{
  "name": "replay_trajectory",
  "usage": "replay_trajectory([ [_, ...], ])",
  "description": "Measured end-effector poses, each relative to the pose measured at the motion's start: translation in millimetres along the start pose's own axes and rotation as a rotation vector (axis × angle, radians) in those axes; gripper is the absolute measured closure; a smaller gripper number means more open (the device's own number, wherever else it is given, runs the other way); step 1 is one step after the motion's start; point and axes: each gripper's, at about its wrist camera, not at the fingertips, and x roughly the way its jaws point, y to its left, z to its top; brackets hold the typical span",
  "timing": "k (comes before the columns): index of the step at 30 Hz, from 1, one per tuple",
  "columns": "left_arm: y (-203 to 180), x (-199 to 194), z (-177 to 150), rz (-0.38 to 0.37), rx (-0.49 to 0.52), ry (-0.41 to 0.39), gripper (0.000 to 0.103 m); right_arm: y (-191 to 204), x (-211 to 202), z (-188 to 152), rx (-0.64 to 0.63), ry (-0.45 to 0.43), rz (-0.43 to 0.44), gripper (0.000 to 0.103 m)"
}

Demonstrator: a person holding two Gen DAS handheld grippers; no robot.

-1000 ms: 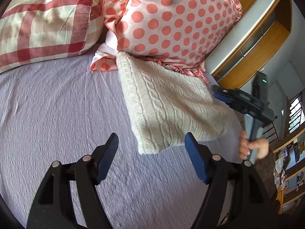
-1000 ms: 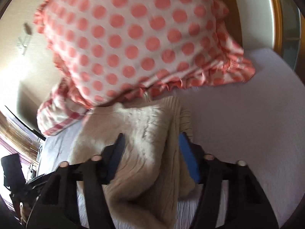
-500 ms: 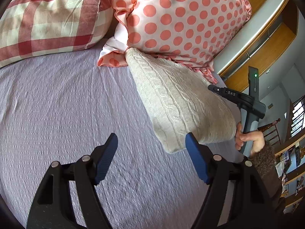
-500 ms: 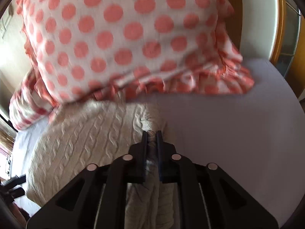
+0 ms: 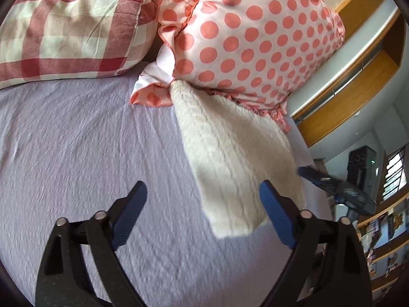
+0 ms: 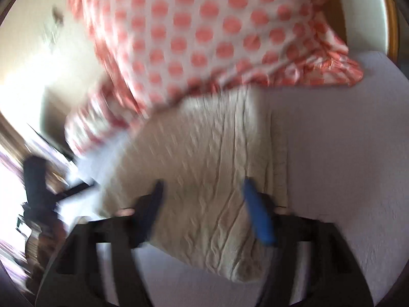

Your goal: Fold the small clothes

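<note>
One folded cream cable-knit sweater (image 5: 235,153), lying on the lavender bedsheet (image 5: 76,140), right of centre in the left wrist view, running from the frame's middle down toward the lower right. Far end tucked against the frilled hem of the polka-dot pillow (image 5: 250,35) at upper centre; near corner ending just beside the right-hand blue pad of the left gripper (image 5: 203,204). Left gripper jaws wide apart, gripping nothing, hovering over bare sheet at bottom centre. Broad open stretch of sheet across the whole left half of that frame, up to the red-and-white checked pillow (image 5: 69,30) at upper left. Two pillows counted, side by side along the top. Bed edge at right, close behind the sweater's long side, with a wooden shelf unit (image 5: 358,97) beyond it at upper right. Right gripper (image 5: 332,186) showing at the right edge, just off the sweater's border.

Right wrist view heavily blurred. Right gripper (image 6: 202,204) with jaws apart, two blue pads straddling the sweater (image 6: 204,168) without pinching it; contact with the knit not discernible. Sweater filling the frame's centre, its stacked folded edge on the right side, polka-dot pillow (image 6: 217,33) overlapping its top. Clear sheet (image 6: 345,153) to the right and along the bottom.
</note>
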Motion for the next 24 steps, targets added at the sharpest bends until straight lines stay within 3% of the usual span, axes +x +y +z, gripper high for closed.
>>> replay_trajectory([
  [2,0.8,12.8,10.2,-0.028,-0.031,0.027,0.012,-13.0,-3.0,12.2,0.028,-0.017,-0.030,0.001],
  [6,2.2,45.5,21.3,-0.111,-0.108,0.100,0.012,-46.0,23.0,18.0,0.156,0.082,0.014,0.003],
  [12,-6.3,80.1,17.9,-0.111,-0.110,0.153,0.013,-54.4,46.8,5.5,0.198,0.150,0.072,0.012],
  [15,-8.4,91.1,16.9,-0.113,-0.122,0.155,0.025,-55.7,51.7,0.5,0.182,0.137,0.117,0.033],
  [16,-10.0,94.6,16.2,-0.076,-0.125,0.144,0.035,-52.9,53.3,-2.8,0.168,0.132,0.132,0.053],
  [20,-17.4,84.6,16.4,-0.021,-0.072,0.103,0.061,-36.8,44.9,-7.8,0.146,0.113,0.167,0.064],
  [24,-5.0,37.0,10.4,-0.004,-0.026,0.045,0.064,1.0,32.4,-11.1,0.091,0.091,0.271,0.070],
])
